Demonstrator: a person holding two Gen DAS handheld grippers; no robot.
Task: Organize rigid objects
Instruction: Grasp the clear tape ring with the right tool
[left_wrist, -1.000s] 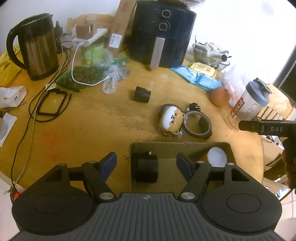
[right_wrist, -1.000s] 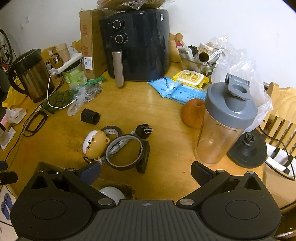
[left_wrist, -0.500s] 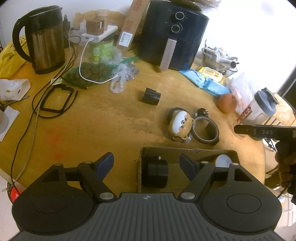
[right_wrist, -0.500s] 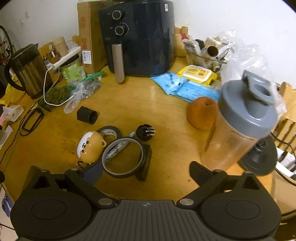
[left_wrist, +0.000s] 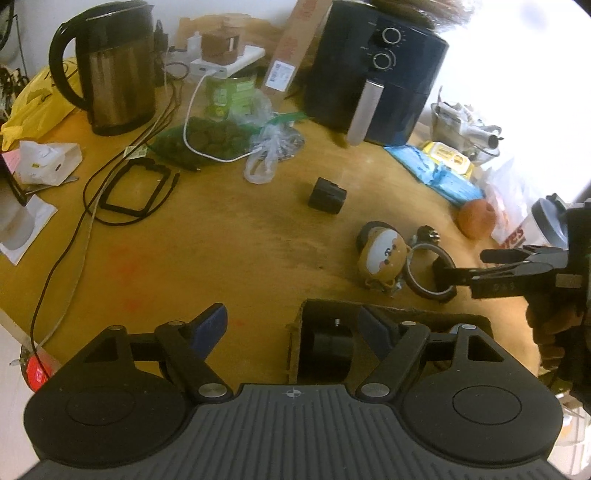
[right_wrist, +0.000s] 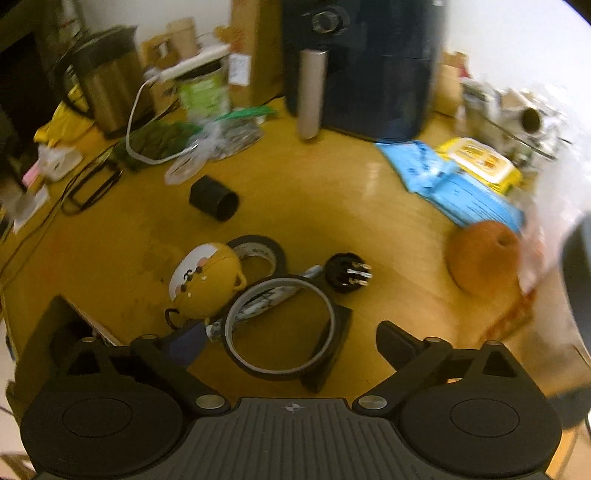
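Two claws in play. Your left claw (left_wrist: 293, 326) sits at the bottom of its frame, spread fairly wide with nothing gripped, hovering over the near-left corner of the cardboard box (left_wrist: 295, 332). A black cylinder (left_wrist: 325, 345) already lies in that box.

Your right claw (right_wrist: 286, 341) is at bottom centre of its frame, near full spread and opening, nothing clamped. The tape ring (right_wrist: 280, 330) lies between the fingers, leaning on a black block (right_wrist: 332, 350).

Handling, my read: that ring is light, thin-walled and stiff, likely slick on the outer face. Take it across one wall, inner to outer, not across the full diameter, or it may pop out. The block under it could shift when you lift.

Just beyond, centre frame: bear-face case (right_wrist: 205, 280), hard rounded shell, will roll, so grip its flat sides. Behind it a black tape roll (right_wrist: 258, 253), and to the right a black plug (right_wrist: 347, 273) with metal pins. Further up-left, a black tube (right_wrist: 214, 197) lying on the counter (right_wrist: 332, 206).

Far edge: kettle (left_wrist: 110, 70), air fryer (left_wrist: 373, 70), green can (left_wrist: 232, 92).

Writing: the shaker cup at right edge of the left view shows red letters, partly cut off, unreadable. Carton and can labels too blurred.
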